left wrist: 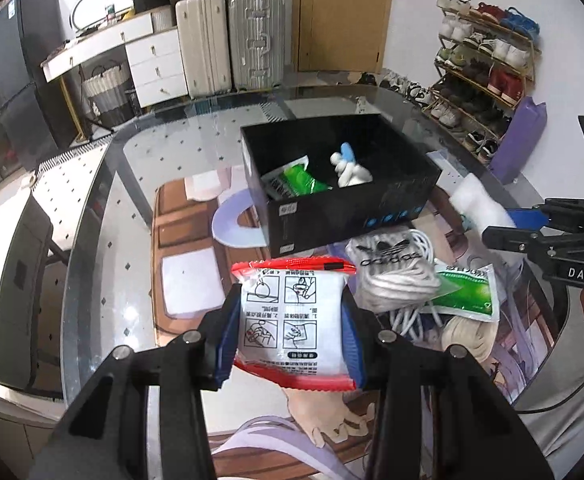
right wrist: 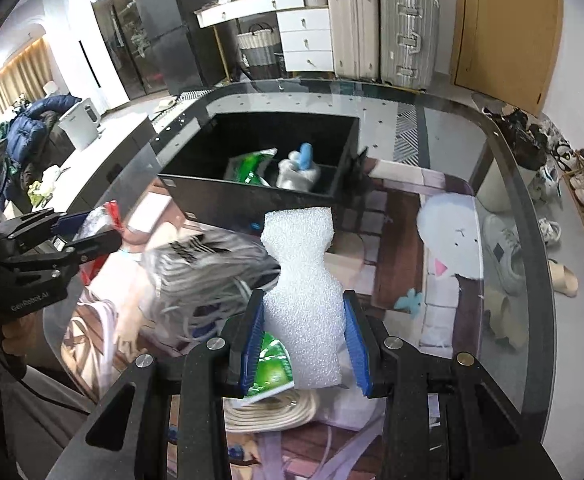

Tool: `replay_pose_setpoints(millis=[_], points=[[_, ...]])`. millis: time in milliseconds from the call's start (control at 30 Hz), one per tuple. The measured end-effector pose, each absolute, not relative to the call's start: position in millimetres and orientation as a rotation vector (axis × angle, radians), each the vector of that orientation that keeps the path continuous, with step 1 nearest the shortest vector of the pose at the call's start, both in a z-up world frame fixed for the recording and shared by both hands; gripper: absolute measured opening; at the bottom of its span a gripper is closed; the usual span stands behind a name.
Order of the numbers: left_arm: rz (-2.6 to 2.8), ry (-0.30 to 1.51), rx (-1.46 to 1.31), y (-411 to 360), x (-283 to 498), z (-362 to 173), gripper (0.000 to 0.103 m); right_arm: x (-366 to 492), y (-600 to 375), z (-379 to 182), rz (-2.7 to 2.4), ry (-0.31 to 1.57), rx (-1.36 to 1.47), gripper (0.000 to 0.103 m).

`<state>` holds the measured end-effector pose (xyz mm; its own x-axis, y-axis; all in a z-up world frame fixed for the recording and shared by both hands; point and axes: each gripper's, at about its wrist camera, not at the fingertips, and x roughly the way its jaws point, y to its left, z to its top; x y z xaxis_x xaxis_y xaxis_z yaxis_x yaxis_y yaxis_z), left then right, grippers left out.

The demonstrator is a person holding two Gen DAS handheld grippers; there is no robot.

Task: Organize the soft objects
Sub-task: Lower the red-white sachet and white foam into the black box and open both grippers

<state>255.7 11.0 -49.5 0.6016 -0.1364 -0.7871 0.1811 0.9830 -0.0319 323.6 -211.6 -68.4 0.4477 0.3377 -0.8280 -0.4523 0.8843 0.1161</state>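
My left gripper (left wrist: pixel 291 322) is shut on a white packet with red edges (left wrist: pixel 292 312), held above the table in front of the black box (left wrist: pixel 392 204). My right gripper (right wrist: pixel 304 340) is shut on a white foam piece (right wrist: pixel 302 280), near the box's (right wrist: pixel 251 196) front wall. The box holds a green packet (left wrist: pixel 298 180) and a white and blue soft toy (left wrist: pixel 348 168). A grey Adidas cloth item with cords (left wrist: pixel 392 276), another green packet (left wrist: pixel 466 294) and a beige rope coil (left wrist: pixel 468 332) lie in a pile on the table.
The glass table (left wrist: pixel 131 200) has a picture mat under it and a rounded edge. The right gripper shows at the right of the left wrist view (left wrist: pixel 504 224), the left gripper at the left of the right wrist view (right wrist: pixel 87 232). Suitcases, drawers and a shoe rack stand beyond.
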Motion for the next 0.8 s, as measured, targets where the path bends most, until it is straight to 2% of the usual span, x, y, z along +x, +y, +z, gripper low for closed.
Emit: replay_pose_setpoints(millis=[233,500,800], points=[[-0.196,0.876,0.034,5.3,254.8,-37.5,0.043,320.3,-204.4,-53.7,0.503,0.951,-0.105,0.038],[-0.194,0.751,0.024,-0.9,254.1,-4.2,0.043,320.5,-193.3,-18.2,0.506,0.831,-0.078,0.038],[-0.151,0.678,-0.024,-7.0,303.7,8.7,0.043,356.5,-165.8,5.6,0.485,0.695,-0.048,0.038]])
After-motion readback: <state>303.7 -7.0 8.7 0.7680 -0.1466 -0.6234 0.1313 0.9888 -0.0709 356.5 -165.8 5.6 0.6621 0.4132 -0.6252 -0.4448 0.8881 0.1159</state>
